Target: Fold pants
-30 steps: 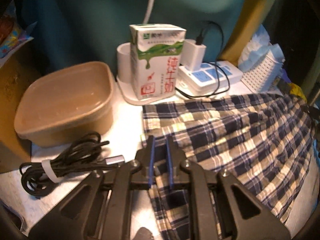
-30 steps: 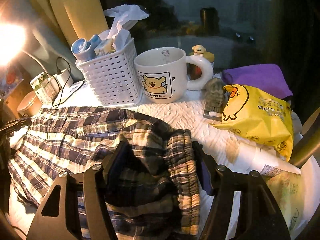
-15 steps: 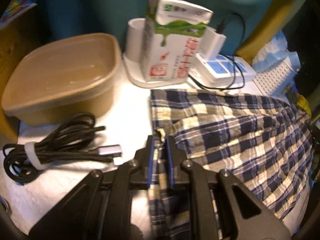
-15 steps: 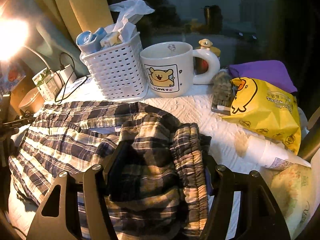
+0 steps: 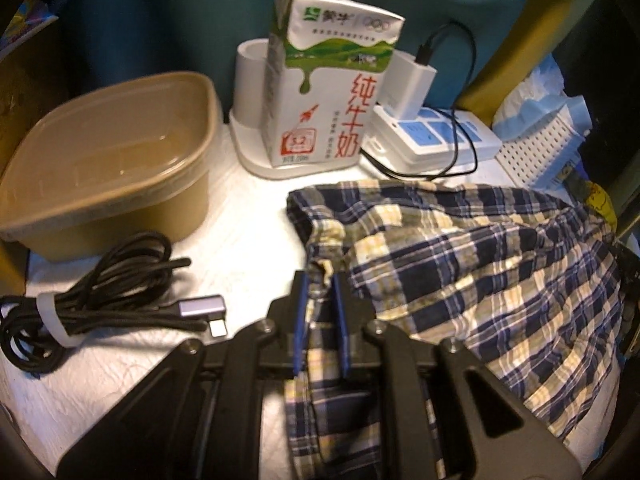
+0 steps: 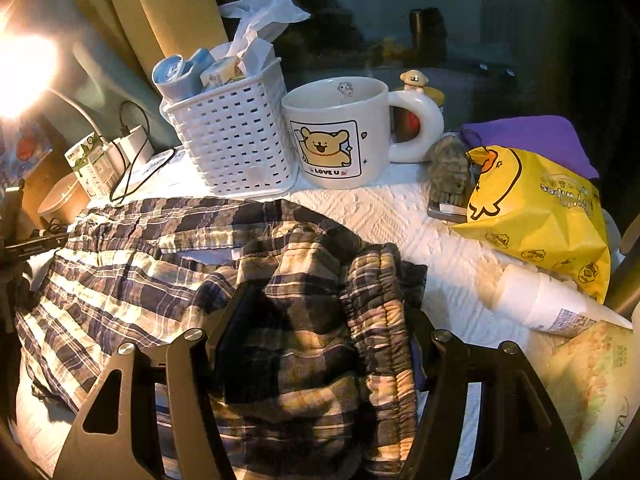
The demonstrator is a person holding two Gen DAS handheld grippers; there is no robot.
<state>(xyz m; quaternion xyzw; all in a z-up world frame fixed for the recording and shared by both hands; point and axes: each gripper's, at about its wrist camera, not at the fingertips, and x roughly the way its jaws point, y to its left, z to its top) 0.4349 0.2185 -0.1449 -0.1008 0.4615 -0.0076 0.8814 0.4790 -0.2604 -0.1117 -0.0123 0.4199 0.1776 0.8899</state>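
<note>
Blue, navy and cream plaid pants [image 5: 472,280] lie across a white textured tabletop [image 5: 236,240]. My left gripper [image 5: 320,280] is shut on the hem edge of the pants at their left end and holds it lifted off the table. In the right wrist view the pants [image 6: 132,280] spread to the left, and their gathered waistband end [image 6: 376,312] is bunched between the fingers of my right gripper [image 6: 324,304], which stand wide apart around the thick bundle of cloth.
Left wrist view: a brown plastic tub [image 5: 108,164], a coiled black cable [image 5: 92,300], a milk carton [image 5: 328,84], a power strip [image 5: 436,140]. Right wrist view: a white basket [image 6: 236,136], a bear mug [image 6: 344,132], a yellow wipes pack [image 6: 536,212], a lit lamp [image 6: 20,72].
My left gripper has lifted the pants' hem and pulled it up and toward the right, so the cloth is bunching. My right gripper has moved slightly closer to the mug, waistband still between its fingers.
</note>
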